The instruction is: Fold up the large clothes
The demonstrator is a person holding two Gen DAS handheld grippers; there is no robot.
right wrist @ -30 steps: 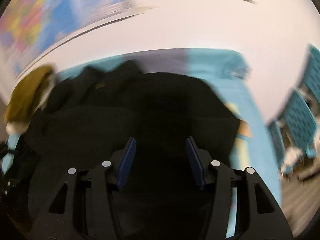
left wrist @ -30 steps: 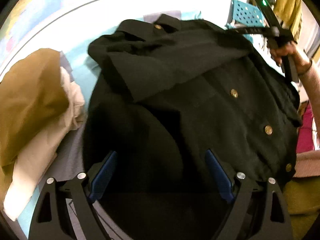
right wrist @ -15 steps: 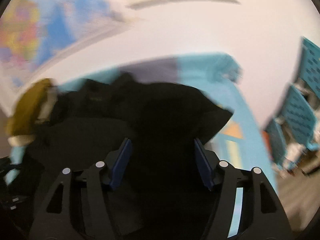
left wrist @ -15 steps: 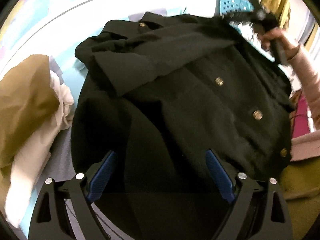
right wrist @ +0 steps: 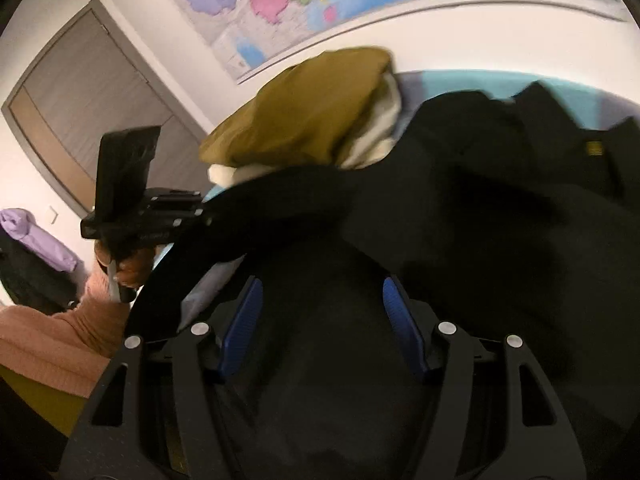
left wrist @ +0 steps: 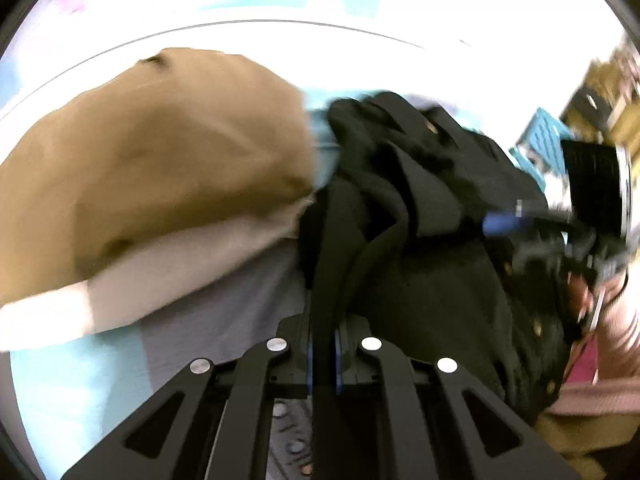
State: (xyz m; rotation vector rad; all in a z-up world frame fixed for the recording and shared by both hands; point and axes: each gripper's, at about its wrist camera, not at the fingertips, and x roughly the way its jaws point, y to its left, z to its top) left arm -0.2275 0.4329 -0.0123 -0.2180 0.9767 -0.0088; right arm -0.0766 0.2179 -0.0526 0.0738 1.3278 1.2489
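- the black garment (left wrist: 432, 240), a dark buttoned shirt or jacket, lay bunched on the table (left wrist: 80, 380) and filled the 3 o'clock half of the left wrist view; no flat, squared fold showed anywhere on it.
- the left gripper (left wrist: 322, 354) was clenched on a strip of the black cloth, which ran up between the nearly touching blue pads at 6 o'clock of its own view.
- in the right wrist view the left gripper (right wrist: 160, 220) appeared at 9 o'clock, with a band of black fabric stretched from it toward the main heap, so that edge seemed to be lifted off the table.
- the right gripper (right wrist: 322, 324) stood released, its blue pads wide apart with black cloth lying under and between them; no pressing on the fabric could be seen.
- from the left wrist view the right gripper (left wrist: 516, 220) was a blurred blue and black shape at 3 o'clock over the garment; its state could not be read there.
- a mustard-brown garment (right wrist: 308, 108) lay over a pale cream one (right wrist: 380, 136) at 12 o'clock of the right view, just beside the black piece; they looked set aside in a heap, and whether they were folded could not be told.
- judged from this, the folding of the black garment was at an early stage: one edge was gripped, but the body was rumpled.
- left to do, as a judgement: take a second hold with the right gripper, spread the cloth, bring the sides in and double it over.
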